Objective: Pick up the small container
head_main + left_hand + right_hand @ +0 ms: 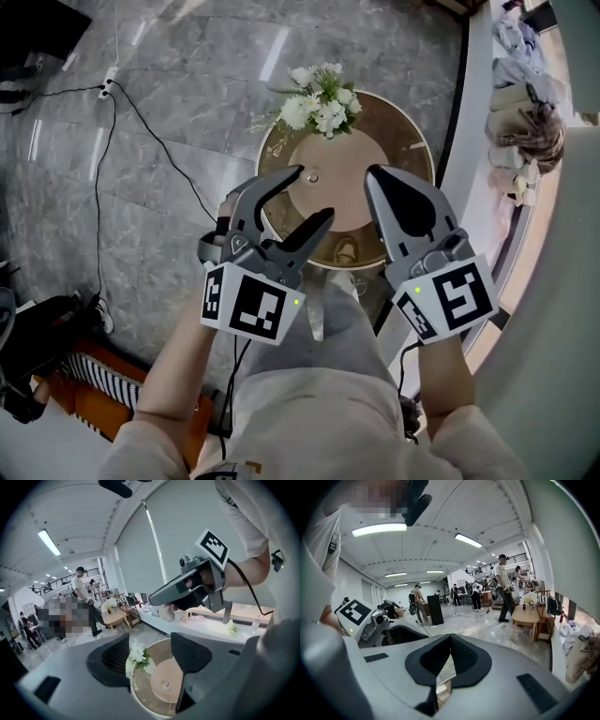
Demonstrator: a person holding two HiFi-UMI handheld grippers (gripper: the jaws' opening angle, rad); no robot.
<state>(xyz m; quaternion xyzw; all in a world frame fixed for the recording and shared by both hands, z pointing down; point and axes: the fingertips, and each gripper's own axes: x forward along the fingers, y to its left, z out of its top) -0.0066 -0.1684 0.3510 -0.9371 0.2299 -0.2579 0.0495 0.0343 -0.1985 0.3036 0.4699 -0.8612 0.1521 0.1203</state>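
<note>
Fingers (pixel 267 186) gape on left gripper (pixel 316 191), meet on right gripper (pixel 373 174), above table (pixel 394 117).

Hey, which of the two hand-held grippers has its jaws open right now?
The left hand-held gripper: its jaws stand apart, the table showing between them. The right hand-held gripper has its jaws shut together.

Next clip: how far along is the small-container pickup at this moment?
Done: nothing yet; the small container, apparently the tiny round item at the centre of the round table, sits untouched near the flowers. In hand: the left gripper hangs open over the table, nothing between its jaws; the right gripper is shut and empty. Remaining: descend, close on the container, lift.
</note>
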